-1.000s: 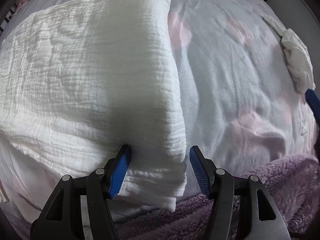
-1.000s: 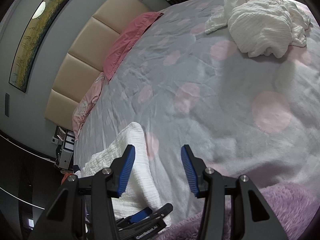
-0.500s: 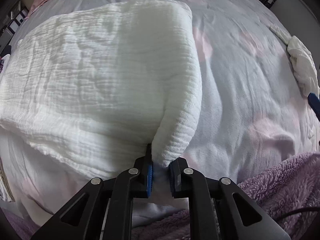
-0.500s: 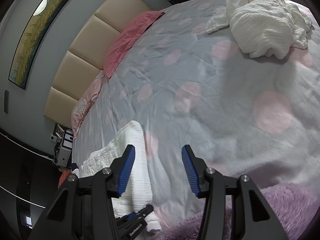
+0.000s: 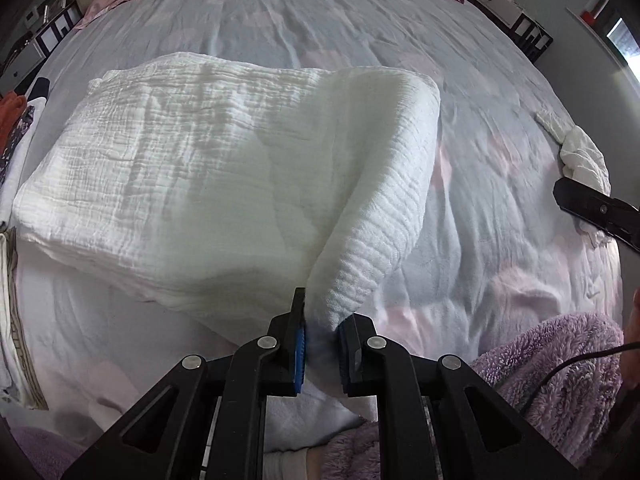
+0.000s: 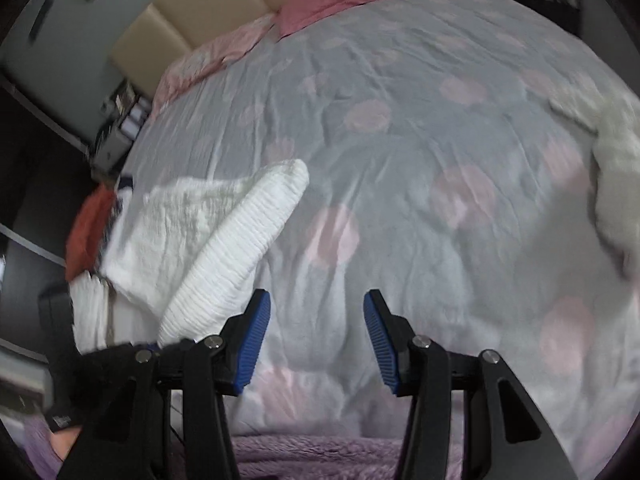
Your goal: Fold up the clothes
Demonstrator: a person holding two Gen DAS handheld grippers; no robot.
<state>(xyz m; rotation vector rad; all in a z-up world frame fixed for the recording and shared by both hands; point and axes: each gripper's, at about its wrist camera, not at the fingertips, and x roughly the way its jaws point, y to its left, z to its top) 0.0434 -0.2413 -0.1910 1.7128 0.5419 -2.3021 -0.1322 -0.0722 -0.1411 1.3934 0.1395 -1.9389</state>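
On the near left part of the bed (image 5: 500, 184), over the grey cover with its pale pink dots, lies the white folded cloth (image 5: 208, 184), a crinkled, gauze-like piece already doubled into a thick slab; our left gripper (image 5: 321, 338) has its blue pads pressed together on the cloth's near right corner, and that corner rises off the bed in a soft ridge that runs up its right edge; our right gripper (image 6: 316, 340) hangs over bare cover with its fingers wide apart and nothing between them, the cloth just to its left in its own view (image 6: 208, 240); at the far right of the bed sits a crumpled white garment (image 5: 584, 160), well apart from the folded one and not yet dealt with; a purple fleece (image 5: 560, 368) shows at the near edge, and a red item (image 6: 86, 232) lies beyond the cloth on the left. We judge the cloth light and very limp; it will sag and drape from any single hold, and the stacked layers may slide apart or slip free if only the top ply is pinched; so we would take hold deep at a corner, through all layers, and give the other near corner to the free right gripper, so that the edge travels level and the fold lands square; the crinkled weave should grip the pads well enough, though a quick pull could drag the whole slab across the smooth cover.
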